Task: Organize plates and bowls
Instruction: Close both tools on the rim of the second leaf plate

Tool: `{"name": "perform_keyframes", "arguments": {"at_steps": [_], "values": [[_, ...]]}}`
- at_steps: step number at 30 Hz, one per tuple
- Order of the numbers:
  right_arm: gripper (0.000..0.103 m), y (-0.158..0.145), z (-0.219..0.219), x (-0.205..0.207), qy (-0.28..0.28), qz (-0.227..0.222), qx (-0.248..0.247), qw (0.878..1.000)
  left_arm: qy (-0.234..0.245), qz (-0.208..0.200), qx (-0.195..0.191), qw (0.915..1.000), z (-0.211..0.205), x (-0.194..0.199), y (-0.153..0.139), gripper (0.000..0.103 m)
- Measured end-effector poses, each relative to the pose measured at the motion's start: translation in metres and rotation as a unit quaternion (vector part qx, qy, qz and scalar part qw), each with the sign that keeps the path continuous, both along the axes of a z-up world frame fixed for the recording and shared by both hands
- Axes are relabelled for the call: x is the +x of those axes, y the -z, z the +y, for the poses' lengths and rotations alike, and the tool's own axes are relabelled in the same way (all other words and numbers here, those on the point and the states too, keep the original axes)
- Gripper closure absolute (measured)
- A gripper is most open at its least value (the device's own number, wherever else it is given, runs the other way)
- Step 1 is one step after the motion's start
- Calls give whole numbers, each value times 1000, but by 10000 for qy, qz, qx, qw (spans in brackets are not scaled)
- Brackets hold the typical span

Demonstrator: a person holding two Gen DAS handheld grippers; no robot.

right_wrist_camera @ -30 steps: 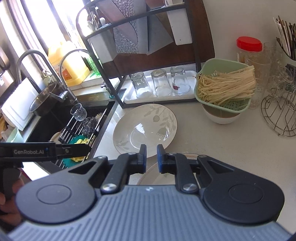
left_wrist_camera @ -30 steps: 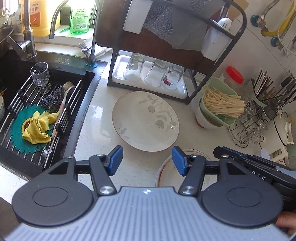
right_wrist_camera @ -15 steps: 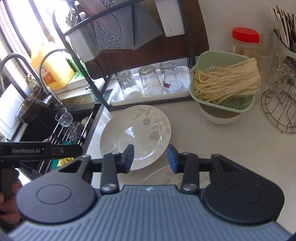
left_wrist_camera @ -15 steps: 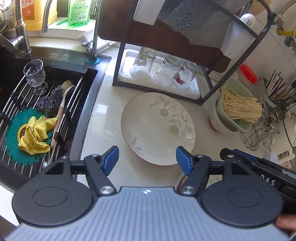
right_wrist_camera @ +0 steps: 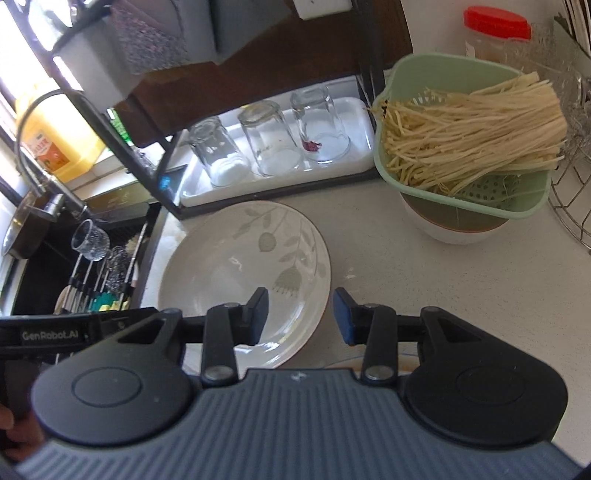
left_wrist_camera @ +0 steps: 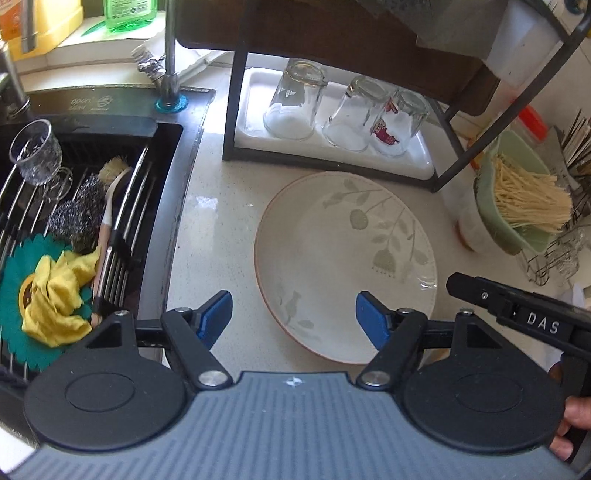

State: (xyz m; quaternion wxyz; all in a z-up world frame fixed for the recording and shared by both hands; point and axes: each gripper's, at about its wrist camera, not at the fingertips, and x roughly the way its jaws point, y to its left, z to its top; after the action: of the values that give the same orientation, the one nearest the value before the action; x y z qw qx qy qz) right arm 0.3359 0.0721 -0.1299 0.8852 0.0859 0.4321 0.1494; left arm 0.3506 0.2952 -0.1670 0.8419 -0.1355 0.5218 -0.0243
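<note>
Plate [left_wrist_camera: 343, 266] under left claw [left_wrist_camera: 294, 315] (agape)

Three drinking glasses [left_wrist_camera: 343, 107] stand upside down on a white tray [left_wrist_camera: 251, 96] under a dark metal rack [left_wrist_camera: 231, 110]. To the left, the black sink [left_wrist_camera: 166, 177] holds a stemmed glass [left_wrist_camera: 35, 151], steel scourers [left_wrist_camera: 79, 214], a dish brush [left_wrist_camera: 110, 206] and a yellow cloth [left_wrist_camera: 55, 295] on a green mat [left_wrist_camera: 11, 266]. A green colander [right_wrist_camera: 461, 199] of pale noodles [right_wrist_camera: 472, 129] sits beside a red-lidded jar [right_wrist_camera: 496, 33].
</note>
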Motion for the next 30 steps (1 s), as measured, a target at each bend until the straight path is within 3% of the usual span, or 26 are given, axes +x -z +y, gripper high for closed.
{"name": "perform_keyframes", "arguments": {"at_steps": [6,8,12,14,23,30], "values": [[62,16,1,20,130,242,-61,9996,-81,104,-83,9999,6,23,17,29],[66,20,1,25,121,317,-40,9994,-234,197,-292,9991,11,28,25,32],[72,27,4,35,100,436,-70,9990,-307,329,-333,9984,17,33,39,43],[74,29,5,39,119,434,-124,9989,-259,410,-433,9979,19,37,44,55],[86,41,13,55,97,605,-169,9980,-230,466,-631,9967,29,53,57,77],[89,41,6,49,148,754,17,9970,-118,564,-719,9957,35,58,58,80]]}}
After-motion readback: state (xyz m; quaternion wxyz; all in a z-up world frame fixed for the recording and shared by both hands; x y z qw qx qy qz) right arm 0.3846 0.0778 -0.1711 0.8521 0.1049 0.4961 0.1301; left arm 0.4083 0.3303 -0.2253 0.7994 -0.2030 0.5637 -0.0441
